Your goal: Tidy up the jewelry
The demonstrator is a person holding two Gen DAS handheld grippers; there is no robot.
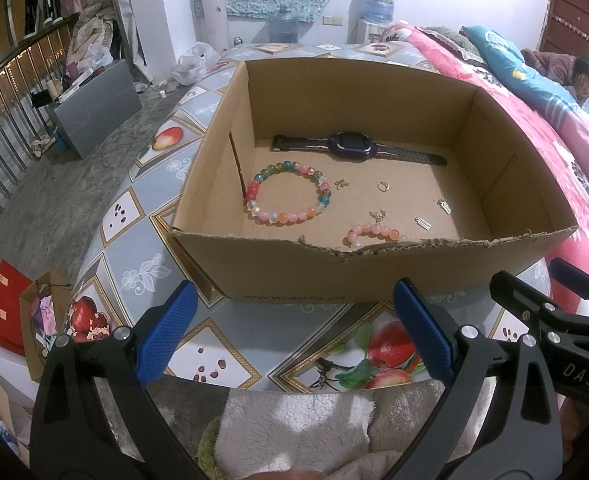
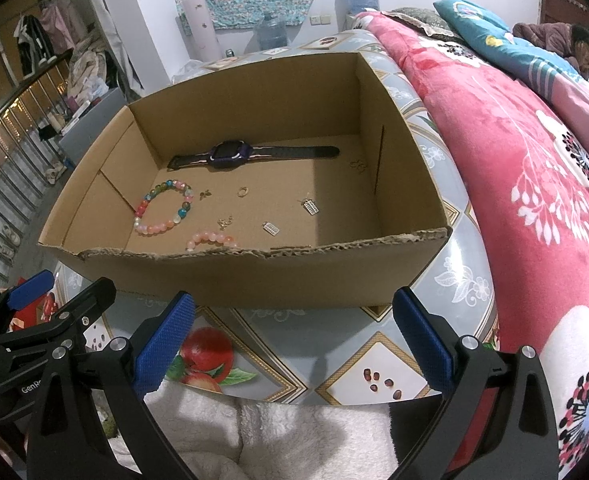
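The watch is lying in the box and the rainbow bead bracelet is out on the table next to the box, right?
Not quite. The watch does lie in the cardboard box, but the rainbow bead bracelet is inside the box too, on its floor near the left wall, not out on the table. The left wrist view shows it clearly.

Both wrist cameras are looking forward and slightly down from just off the near edge of the table [image 1: 254,336], close to the cardboard box [image 1: 294,268] standing on it. The left view is sitting toward the table's left side, taking in the floor beyond its left edge. The right view is sitting further right, catching the pink blanket [image 2: 514,160] along the table's right edge. Both are sharing the box interior and each other's gripper at the frame margin.
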